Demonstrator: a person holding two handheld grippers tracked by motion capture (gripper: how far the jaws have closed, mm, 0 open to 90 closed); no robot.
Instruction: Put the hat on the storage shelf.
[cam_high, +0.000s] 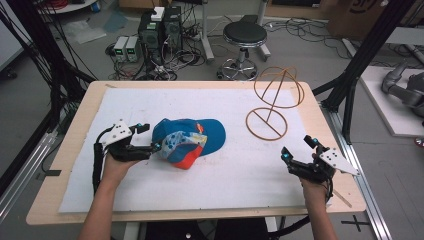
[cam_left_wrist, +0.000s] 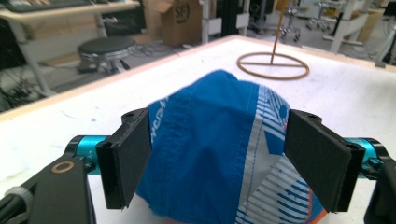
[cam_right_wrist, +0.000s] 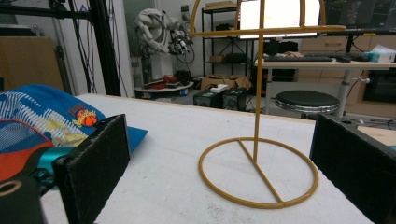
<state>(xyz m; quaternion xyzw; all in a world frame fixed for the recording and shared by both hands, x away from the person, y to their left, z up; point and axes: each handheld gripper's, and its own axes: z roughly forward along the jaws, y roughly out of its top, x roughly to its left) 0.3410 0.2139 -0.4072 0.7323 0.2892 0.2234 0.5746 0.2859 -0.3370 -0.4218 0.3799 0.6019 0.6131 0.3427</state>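
A white mat (cam_high: 200, 170) is spread over the wooden table. A blue cap (cam_high: 187, 141) is laid left of centre, bracketed by the wide-spread left gripper (cam_high: 150, 136), unpinched. The right gripper (cam_high: 296, 154) is held wide apart, facing the wire stand (cam_high: 272, 100).

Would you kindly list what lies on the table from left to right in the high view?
Left hand-held gripper → blue cap → gold wire hat stand → right hand-held gripper.
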